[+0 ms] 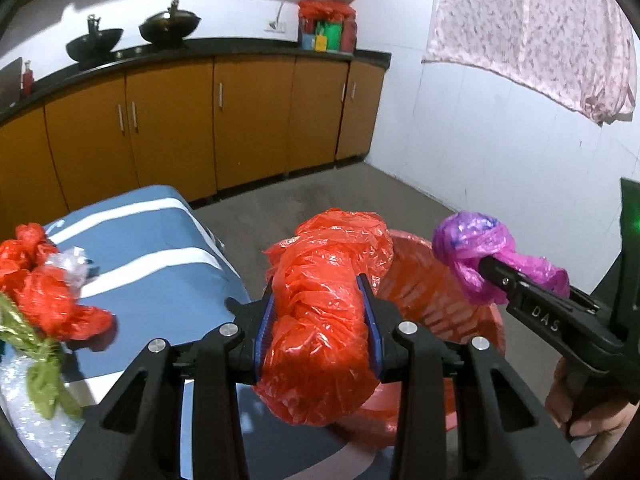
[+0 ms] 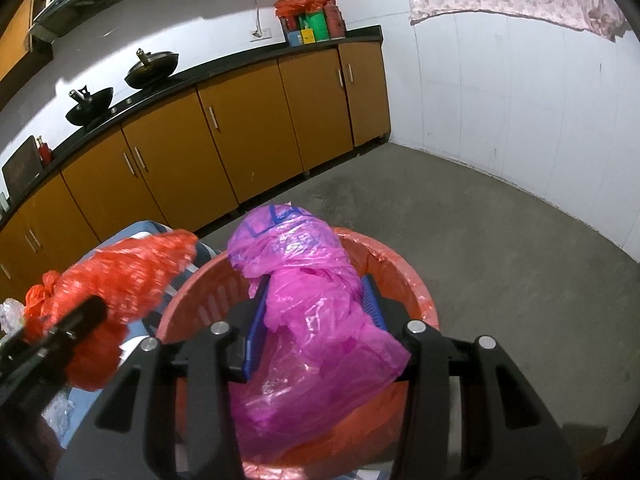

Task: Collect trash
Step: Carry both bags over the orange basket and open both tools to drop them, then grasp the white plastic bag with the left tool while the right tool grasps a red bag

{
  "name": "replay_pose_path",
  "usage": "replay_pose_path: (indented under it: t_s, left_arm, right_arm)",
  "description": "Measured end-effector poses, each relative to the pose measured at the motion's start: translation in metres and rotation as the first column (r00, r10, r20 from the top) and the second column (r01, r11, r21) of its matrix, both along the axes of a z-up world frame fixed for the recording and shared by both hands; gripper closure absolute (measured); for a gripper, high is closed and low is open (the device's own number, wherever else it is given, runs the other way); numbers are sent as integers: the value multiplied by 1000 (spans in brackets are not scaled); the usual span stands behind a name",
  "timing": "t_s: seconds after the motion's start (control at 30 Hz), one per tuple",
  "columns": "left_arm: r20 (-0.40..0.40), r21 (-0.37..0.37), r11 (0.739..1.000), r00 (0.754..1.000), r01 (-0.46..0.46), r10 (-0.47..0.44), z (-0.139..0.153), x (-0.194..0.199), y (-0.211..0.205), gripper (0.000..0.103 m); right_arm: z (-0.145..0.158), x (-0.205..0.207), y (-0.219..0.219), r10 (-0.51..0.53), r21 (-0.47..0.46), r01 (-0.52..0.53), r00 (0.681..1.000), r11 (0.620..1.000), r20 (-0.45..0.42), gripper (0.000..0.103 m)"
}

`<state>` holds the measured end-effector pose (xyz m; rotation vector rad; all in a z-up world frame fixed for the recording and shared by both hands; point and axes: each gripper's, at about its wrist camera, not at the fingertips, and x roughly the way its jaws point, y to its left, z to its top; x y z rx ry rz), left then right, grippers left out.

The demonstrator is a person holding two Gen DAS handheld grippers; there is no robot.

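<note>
My left gripper (image 1: 318, 284) is shut on a crumpled orange-red plastic bag (image 1: 328, 248), held just left of and above a red slatted bin (image 1: 440, 312). In the right wrist view the same bag (image 2: 128, 272) hangs at the bin's left rim. My right gripper (image 2: 316, 282) is shut on a bunched pink plastic bag (image 2: 312, 308) directly over the lined red bin (image 2: 404, 268). From the left wrist view the pink bag (image 1: 476, 248) sits in that gripper (image 1: 490, 270) above the bin's far side. Another red bag (image 1: 44, 292), clear plastic (image 1: 76, 264) and green leaves (image 1: 44, 368) lie on the table (image 1: 160, 248).
The table has a blue and white striped cover and stands left of the bin. Orange cabinets (image 2: 240, 140) under a black counter with two woks (image 2: 152, 66) line the back. Grey floor (image 2: 480, 240) stretches to the white wall. A hand (image 1: 584, 412) grips the right tool.
</note>
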<state>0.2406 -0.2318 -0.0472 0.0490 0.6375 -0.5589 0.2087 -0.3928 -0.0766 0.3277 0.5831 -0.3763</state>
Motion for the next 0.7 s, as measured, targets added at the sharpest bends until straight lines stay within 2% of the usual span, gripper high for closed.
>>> replay_pose_path:
  t_s: [0.13, 0.17, 0.23, 0.33, 0.43, 0.7]
  left_arm:
    - [-12, 18, 1000, 1000, 20, -20, -6, 3, -14, 64]
    - [-14, 20, 1000, 1000, 22, -22, -6, 5, -16, 61]
    - [-19, 28, 999, 999, 26, -25, -10, 6, -19, 47]
    - [-26, 31, 999, 999, 23, -22, -15, 6, -17, 38]
    - [-36, 31, 999, 999, 10, -9, -16, 6, -14, 35]
    - [-25, 18, 999, 998, -50, 51, -7, 1, 14, 30]
  right_arm:
    - [-3, 4, -10, -6, 20, 6, 1000, 1000, 15, 56]
    - [-2, 5, -12, -5, 24, 4, 1000, 1000, 20, 55]
    - [-2, 7, -13, -1, 25, 0, 1000, 1000, 29, 53]
    - [-5, 4, -16, 6, 30, -7, 1000, 1000, 30, 48]
    - [-7, 0, -19, 6, 42, -8, 999, 999, 35, 41]
    - [-2, -2, -14, 10, 33, -11, 999, 999, 41, 38]
